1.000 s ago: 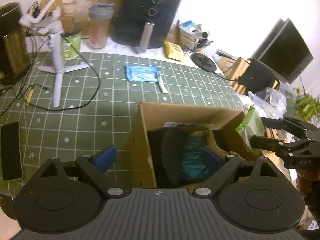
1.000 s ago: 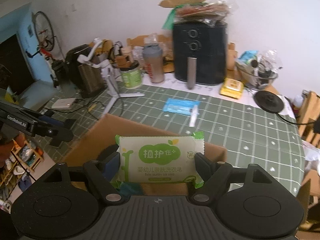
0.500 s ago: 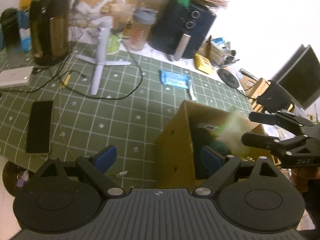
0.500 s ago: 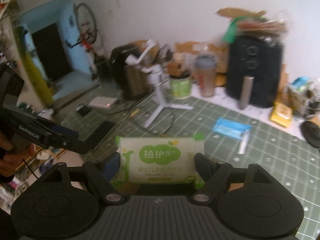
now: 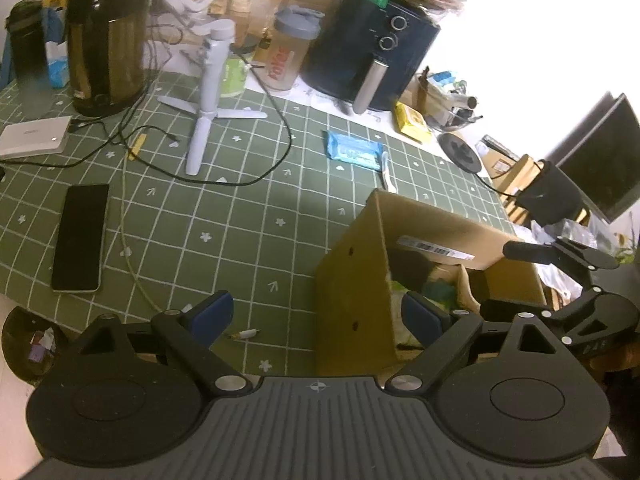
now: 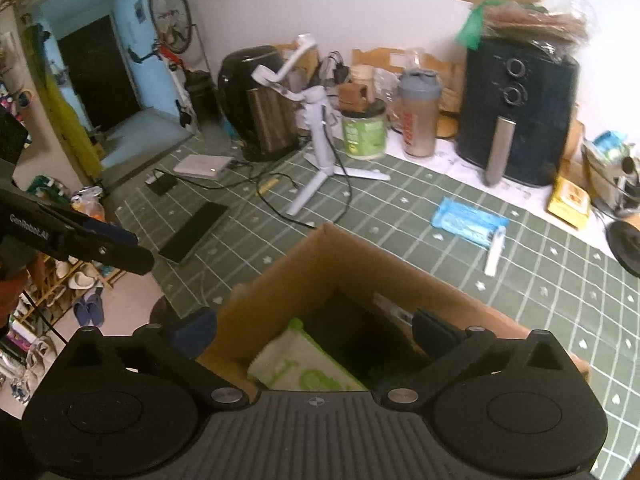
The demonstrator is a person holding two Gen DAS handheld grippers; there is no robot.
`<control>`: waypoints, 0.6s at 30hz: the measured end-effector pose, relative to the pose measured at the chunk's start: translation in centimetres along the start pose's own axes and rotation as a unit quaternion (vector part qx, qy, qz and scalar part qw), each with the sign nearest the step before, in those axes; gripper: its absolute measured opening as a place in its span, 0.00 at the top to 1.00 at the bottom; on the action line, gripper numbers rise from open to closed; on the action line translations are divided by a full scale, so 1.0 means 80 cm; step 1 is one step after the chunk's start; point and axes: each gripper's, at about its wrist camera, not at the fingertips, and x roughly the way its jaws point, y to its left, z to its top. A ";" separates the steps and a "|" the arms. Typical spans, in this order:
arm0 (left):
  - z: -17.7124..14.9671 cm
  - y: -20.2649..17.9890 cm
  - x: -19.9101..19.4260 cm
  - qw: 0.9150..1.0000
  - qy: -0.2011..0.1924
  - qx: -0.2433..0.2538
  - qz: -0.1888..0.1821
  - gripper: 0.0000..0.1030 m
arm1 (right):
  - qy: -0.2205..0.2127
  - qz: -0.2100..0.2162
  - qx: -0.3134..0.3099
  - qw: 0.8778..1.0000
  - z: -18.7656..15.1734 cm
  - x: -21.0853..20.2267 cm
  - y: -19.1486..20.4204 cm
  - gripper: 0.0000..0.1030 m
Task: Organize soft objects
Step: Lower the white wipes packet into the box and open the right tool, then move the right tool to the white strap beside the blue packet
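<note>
Wipes pack inside cardboard box

The cardboard box is matt brown corrugated paper with a white printed label; the wipes pack inside it is glossy white and green plastic film; the tablecloth looks like smooth matt green cloth with a white grid; far left, the kettle is glossy dark metal; the air fryer is dark glossy plastic with a brushed metal handle; both grippers' bodies are matt black plastic.
</note>
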 end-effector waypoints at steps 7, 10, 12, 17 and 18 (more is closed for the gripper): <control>0.012 -0.019 0.014 0.999 0.008 0.029 -0.011 0.10 | -0.003 -0.032 0.019 0.999 -0.015 -0.012 -0.012 0.00; 0.018 -0.029 0.019 0.999 0.010 0.044 -0.016 0.10 | -0.008 -0.050 0.030 0.998 -0.022 -0.019 -0.020 0.00; 0.022 -0.034 0.022 0.998 0.011 0.052 -0.017 0.10 | -0.011 -0.061 0.040 0.997 -0.026 -0.024 -0.028 0.00; 0.031 -0.050 0.029 0.997 0.009 0.077 -0.024 0.10 | -0.014 -0.098 0.063 0.993 -0.035 -0.034 -0.048 0.00; 0.033 -0.054 0.031 0.996 0.007 0.084 -0.025 0.10 | -0.014 -0.106 0.067 0.992 -0.037 -0.036 -0.052 0.00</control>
